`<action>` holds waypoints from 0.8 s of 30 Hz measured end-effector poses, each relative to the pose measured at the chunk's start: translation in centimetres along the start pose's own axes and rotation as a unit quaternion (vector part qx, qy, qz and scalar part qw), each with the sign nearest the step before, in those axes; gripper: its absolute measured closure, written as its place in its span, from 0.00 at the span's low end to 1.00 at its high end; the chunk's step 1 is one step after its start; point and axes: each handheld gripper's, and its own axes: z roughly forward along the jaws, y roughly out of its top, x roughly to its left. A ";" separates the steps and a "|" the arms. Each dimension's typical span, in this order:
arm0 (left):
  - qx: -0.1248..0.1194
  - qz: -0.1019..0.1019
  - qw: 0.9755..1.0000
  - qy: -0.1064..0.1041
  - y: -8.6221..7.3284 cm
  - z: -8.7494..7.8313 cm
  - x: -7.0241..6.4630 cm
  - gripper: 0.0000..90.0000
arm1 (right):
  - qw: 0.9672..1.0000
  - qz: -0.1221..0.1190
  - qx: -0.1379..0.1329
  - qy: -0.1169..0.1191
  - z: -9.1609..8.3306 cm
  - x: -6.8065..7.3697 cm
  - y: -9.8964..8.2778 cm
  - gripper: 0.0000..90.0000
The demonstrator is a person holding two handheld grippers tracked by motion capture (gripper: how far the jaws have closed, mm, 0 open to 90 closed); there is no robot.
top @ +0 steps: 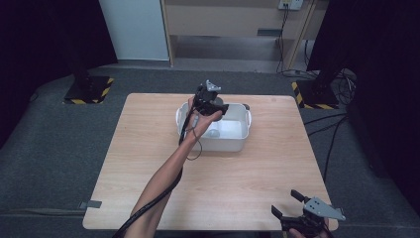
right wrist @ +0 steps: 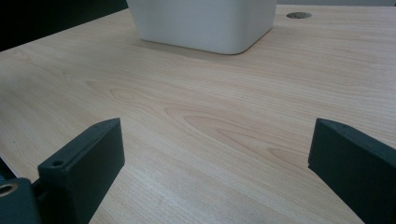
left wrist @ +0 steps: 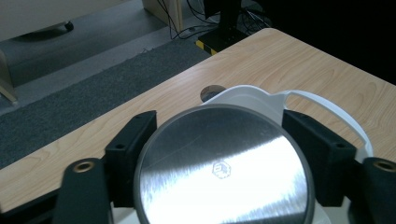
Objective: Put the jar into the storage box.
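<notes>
My left gripper (top: 210, 105) hangs over the back left part of a white plastic tub (top: 243, 130) in the middle of the table. It is shut on a round brushed-metal disc-faced object (left wrist: 224, 168). The disc's flat face fills the space between the two black jaws, its rim meets both of them, and it hides the pads. Under it I see the tub's rim and handle (left wrist: 327, 105). My right gripper (top: 286, 203) rests at the table's front right corner. In the right gripper view that gripper (right wrist: 217, 135) stands open over bare wood, facing the tub (right wrist: 201, 23).
The light wooden table (top: 148, 163) has a small round cable hole (left wrist: 212, 92) just behind the tub. Black-and-yellow stand bases (top: 89, 89) sit on the grey carpet beyond the far corners. A cable trails along the person's left forearm.
</notes>
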 end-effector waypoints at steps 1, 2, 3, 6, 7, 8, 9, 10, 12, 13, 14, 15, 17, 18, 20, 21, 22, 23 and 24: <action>-0.002 -0.001 1.000 0.000 0.1 0.0 0.0 0.25 | 1.000 0.000 0.000 0.000 0.0 0.0 0.0 0.04; -0.005 0.000 1.000 0.000 0.2 -0.1 -0.1 0.23 | 1.000 0.000 0.000 0.000 0.0 0.0 0.0 0.04; -0.009 0.001 1.000 -0.002 0.3 -0.2 -0.1 0.21 | 1.000 0.000 0.000 0.000 0.0 0.0 0.0 0.04; -0.021 0.011 1.000 -0.005 0.8 -0.7 -0.2 0.18 | 1.000 0.000 -0.001 0.001 0.0 0.0 0.0 0.04; -0.026 0.012 1.000 -0.008 1.0 -0.9 -0.2 0.16 | 1.000 -0.001 -0.001 0.000 0.0 0.0 0.0 0.04; -0.030 0.012 0.999 -0.009 1.3 -1.2 -0.2 0.15 | 1.000 -0.001 -0.001 0.000 0.0 0.0 0.0 0.04; -0.033 0.014 0.999 -0.010 1.5 -1.5 -0.1 0.14 | 1.000 0.000 -0.001 0.001 0.0 0.0 0.0 0.04; -0.039 0.016 0.999 -0.013 1.8 -1.8 -0.1 0.14 | 1.000 0.000 0.000 0.001 0.0 0.0 0.0 0.04; -0.050 0.017 0.998 -0.017 2.3 -2.4 -0.2 0.12 | 1.000 -0.001 -0.001 0.001 0.0 0.0 0.0 0.04; -0.052 0.021 0.998 -0.019 2.6 -2.8 -0.2 0.12 | 1.000 0.000 0.000 0.001 0.0 0.0 0.0 0.04; -0.055 0.023 0.998 -0.022 2.9 -3.1 -0.2 0.11 | 1.000 -0.001 0.000 0.001 0.0 0.0 0.0 0.04; -0.059 0.025 0.998 -0.026 3.1 -3.5 -0.3 0.10 | 1.000 -0.001 0.000 0.001 0.0 0.0 0.0 0.04; -0.063 0.027 0.997 -0.029 3.4 -3.9 -0.4 0.10 | 1.000 -0.001 0.000 0.001 0.0 0.0 0.0 0.04; -0.067 0.029 0.997 -0.031 3.6 -4.3 -0.5 0.09 | 1.000 -0.001 -0.001 0.001 0.0 0.0 0.0 0.04; -0.074 0.031 0.996 -0.037 3.9 -5.0 -0.6 0.08 | 1.000 -0.002 0.000 0.001 0.0 0.0 0.0 0.04; -0.075 0.033 0.996 -0.041 4.1 -5.3 -0.7 0.08 | 1.000 -0.002 0.000 0.001 0.0 0.0 0.0 0.04; -0.078 0.035 0.995 -0.043 4.2 -5.6 -0.8 0.07 | 1.000 -0.002 0.000 0.001 0.0 0.0 0.0 0.04; -0.081 0.035 0.995 -0.044 4.3 -5.9 -0.8 0.07 | 1.000 -0.002 0.000 0.001 0.0 0.0 0.0 0.04; -0.086 0.036 0.994 -0.049 4.5 -6.4 -0.9 0.06 | 1.000 -0.002 0.000 0.001 0.0 0.0 0.0 0.04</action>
